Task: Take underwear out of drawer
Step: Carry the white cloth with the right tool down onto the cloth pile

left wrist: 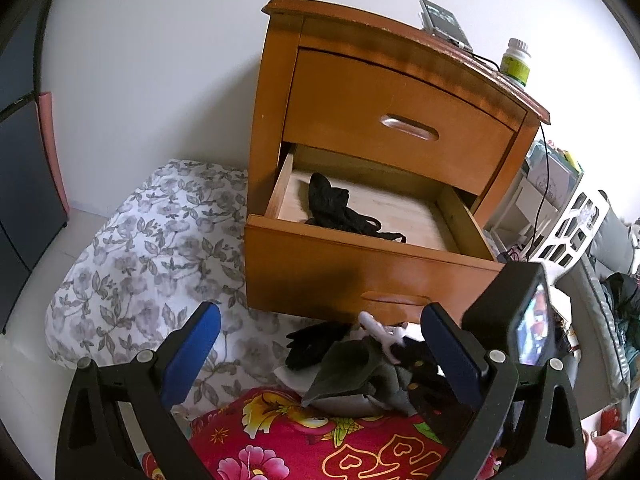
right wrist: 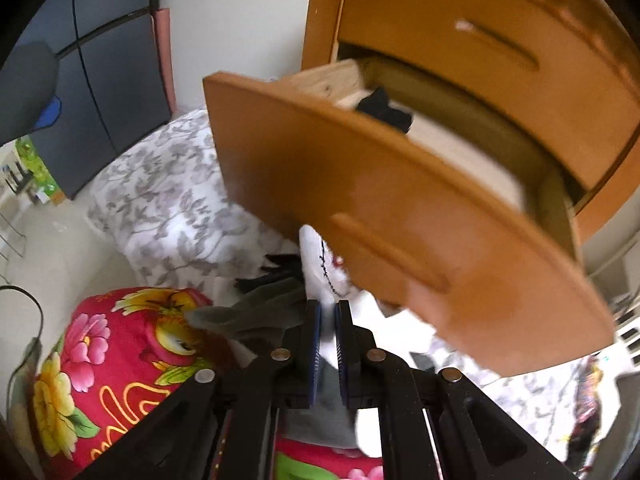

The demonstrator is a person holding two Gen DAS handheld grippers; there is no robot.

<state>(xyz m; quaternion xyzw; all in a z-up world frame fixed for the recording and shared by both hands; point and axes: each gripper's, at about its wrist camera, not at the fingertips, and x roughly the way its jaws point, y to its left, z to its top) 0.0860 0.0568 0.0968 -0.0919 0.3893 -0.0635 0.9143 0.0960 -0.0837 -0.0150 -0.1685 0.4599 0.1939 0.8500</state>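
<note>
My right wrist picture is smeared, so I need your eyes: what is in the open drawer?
Observer: All I can see is one black garment, lying from the back left of the drawer toward its front wall, with straps trailing right.
Operator: My right gripper is shut on a white cloth. Where is the left one?
Observer: The left gripper is open and holds nothing, above the pile of clothes in front of the drawer.
Operator: Anything on top of the cabinet?
Observer: A phone and a green bottle, near its right edge.
</note>
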